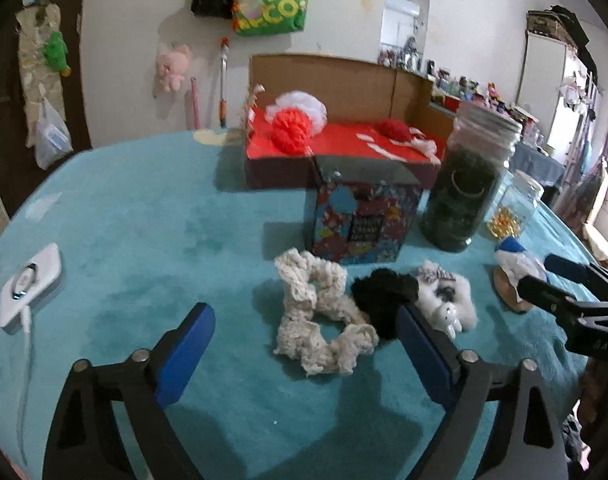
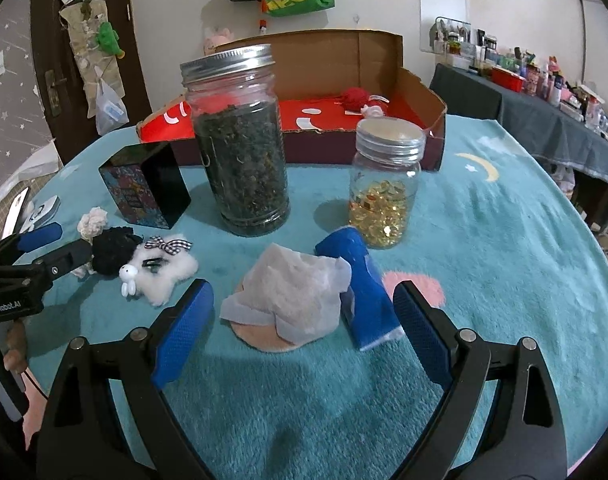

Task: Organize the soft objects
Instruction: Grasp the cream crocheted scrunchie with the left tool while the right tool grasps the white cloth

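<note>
Here, on the teal blanket [image 1: 144,220], the left gripper [image 1: 304,328] hangs wide open and empty over the near side, its fingers either side of a cream scrunchie [image 1: 319,312]. Touching that on the right is a black scrunchie [image 1: 383,292], then a white fluffy clip [image 2: 164,272] with a checked bow. Behind them stand a patterned box [image 1: 363,220] and a tall jar [image 2: 240,148] of dark leaves, with a small jar [image 2: 383,188] of gold beads further right. The right gripper [image 2: 304,328] is equally wide open and empty, facing a crumpled white cloth [image 2: 292,292] and a blue sponge [image 2: 363,292] just beside it. The open carton [image 2: 343,120] at the far edge already holds red and white pieces.

The risk, I judge, is snagging: closing on the cream scrunchie may drag the black one along, and a careless reach could topple a jar.
</note>
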A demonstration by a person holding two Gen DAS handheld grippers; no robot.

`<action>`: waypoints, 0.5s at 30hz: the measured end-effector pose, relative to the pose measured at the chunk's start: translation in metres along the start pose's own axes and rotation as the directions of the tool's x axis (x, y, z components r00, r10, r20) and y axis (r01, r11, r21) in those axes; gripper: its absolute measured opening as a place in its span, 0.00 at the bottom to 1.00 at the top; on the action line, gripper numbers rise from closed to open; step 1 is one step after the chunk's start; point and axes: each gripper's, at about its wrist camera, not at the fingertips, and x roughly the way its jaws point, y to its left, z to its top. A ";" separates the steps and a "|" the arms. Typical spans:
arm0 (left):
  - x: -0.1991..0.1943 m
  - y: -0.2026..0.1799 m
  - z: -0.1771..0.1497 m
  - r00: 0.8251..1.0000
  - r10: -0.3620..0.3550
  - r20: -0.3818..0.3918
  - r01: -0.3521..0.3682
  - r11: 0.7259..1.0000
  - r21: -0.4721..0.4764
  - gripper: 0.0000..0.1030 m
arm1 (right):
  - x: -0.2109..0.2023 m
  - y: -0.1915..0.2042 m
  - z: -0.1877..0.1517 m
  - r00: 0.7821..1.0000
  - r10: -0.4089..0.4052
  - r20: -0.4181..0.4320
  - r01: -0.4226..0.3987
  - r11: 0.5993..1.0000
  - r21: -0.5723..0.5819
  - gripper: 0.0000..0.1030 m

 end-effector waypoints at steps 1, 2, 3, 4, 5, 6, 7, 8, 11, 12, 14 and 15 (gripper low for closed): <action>0.003 0.001 0.000 1.000 -0.015 -0.018 0.015 1.000 -0.004 0.86 | 0.000 0.002 0.000 1.000 -0.003 0.003 0.003 1.000 -0.012 0.86; 0.005 0.002 0.000 0.999 -0.025 -0.027 0.025 1.000 -0.009 0.85 | 0.000 0.004 0.001 1.000 -0.011 0.004 0.011 1.000 -0.026 0.84; 0.006 0.003 0.000 0.999 -0.036 -0.032 0.035 0.999 -0.015 0.84 | 0.001 0.006 0.001 1.000 -0.012 0.005 0.012 0.999 -0.035 0.83; 0.006 0.005 0.000 0.998 -0.051 -0.037 0.050 0.998 -0.023 0.84 | 0.000 0.008 0.001 1.000 -0.008 0.009 0.009 0.999 -0.043 0.82; 0.007 0.006 0.000 0.998 -0.058 -0.040 0.057 0.998 -0.030 0.83 | 0.000 0.009 0.001 1.000 -0.010 0.014 0.011 0.999 -0.049 0.80; 0.007 0.007 0.000 0.997 -0.067 -0.043 0.065 0.997 -0.038 0.83 | -0.001 0.010 0.001 1.000 -0.014 0.017 0.015 0.998 -0.055 0.79; 0.008 0.008 -0.001 0.996 -0.075 -0.045 0.073 0.997 -0.041 0.80 | -0.001 0.011 0.002 1.000 -0.011 0.021 0.013 0.998 -0.063 0.79; 0.008 0.008 -0.001 0.996 -0.082 -0.048 0.080 0.996 -0.042 0.73 | 0.000 0.011 0.002 1.000 -0.006 0.020 0.007 0.998 -0.066 0.77; 0.010 0.005 -0.002 0.989 -0.135 -0.063 0.135 0.991 -0.009 0.46 | 0.007 0.013 0.001 1.000 0.000 -0.011 -0.001 0.997 -0.077 0.54; 0.008 0.004 -0.003 0.987 -0.151 -0.062 0.151 0.989 -0.003 0.41 | 0.010 0.013 0.001 1.000 0.007 -0.024 -0.009 0.997 -0.073 0.42; 0.006 0.004 -0.002 0.981 -0.185 -0.062 0.184 0.983 -0.019 0.28 | 0.008 0.009 0.000 1.000 0.025 -0.013 -0.026 0.998 -0.061 0.32; 0.004 0.002 -0.003 0.983 -0.175 -0.058 0.174 0.985 -0.018 0.28 | 0.007 0.008 0.000 1.000 0.018 -0.008 -0.019 0.998 -0.062 0.23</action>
